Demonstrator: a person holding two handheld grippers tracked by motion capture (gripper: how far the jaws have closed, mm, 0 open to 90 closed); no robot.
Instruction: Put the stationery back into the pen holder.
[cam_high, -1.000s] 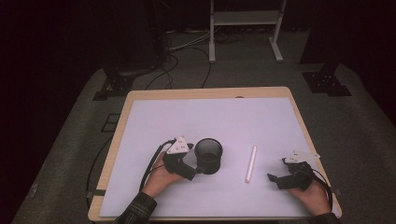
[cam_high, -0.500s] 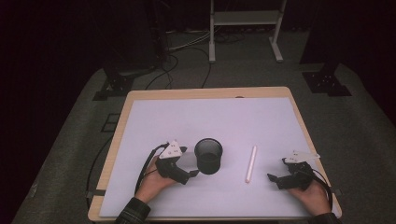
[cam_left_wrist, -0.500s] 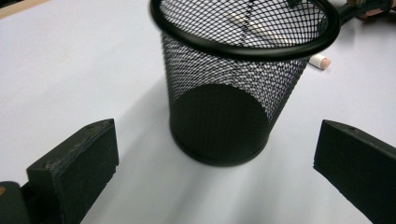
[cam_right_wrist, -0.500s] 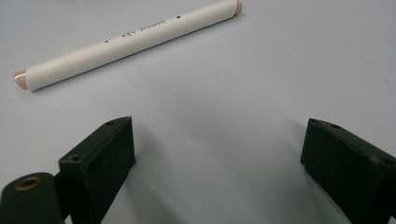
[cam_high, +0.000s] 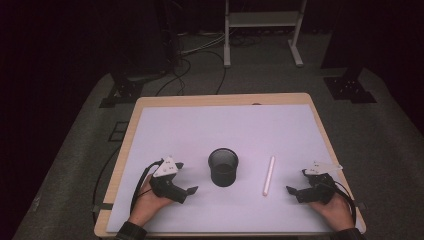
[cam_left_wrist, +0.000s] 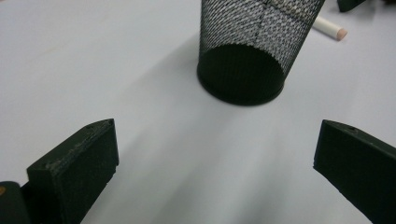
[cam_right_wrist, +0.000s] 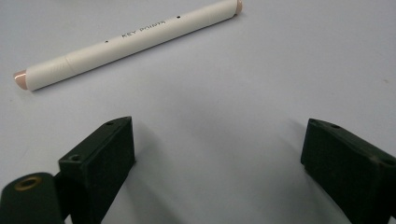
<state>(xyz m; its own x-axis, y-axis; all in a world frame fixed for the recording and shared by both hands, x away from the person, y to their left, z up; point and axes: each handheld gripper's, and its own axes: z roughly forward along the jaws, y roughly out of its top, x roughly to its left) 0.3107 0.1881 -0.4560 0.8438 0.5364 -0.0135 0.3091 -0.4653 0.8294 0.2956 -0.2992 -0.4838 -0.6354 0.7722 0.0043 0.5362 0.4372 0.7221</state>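
A: High view is mounted above the near edge, angled forward and down; whole table (cam_high: 150, 125) is covered.

B: Gripper views are set low and close. Mesh cup (cam_left_wrist: 252, 51) and pen (cam_right_wrist: 126, 42) are shared with the high view.

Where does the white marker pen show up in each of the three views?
High view: the white marker pen lies right of centre, between the black mesh cup and the right gripper.
Left gripper view: its tip pokes out at the top right, behind the cup.
Right gripper view: it lies slantwise across the top.
Shared landmark: the pale table sheet.
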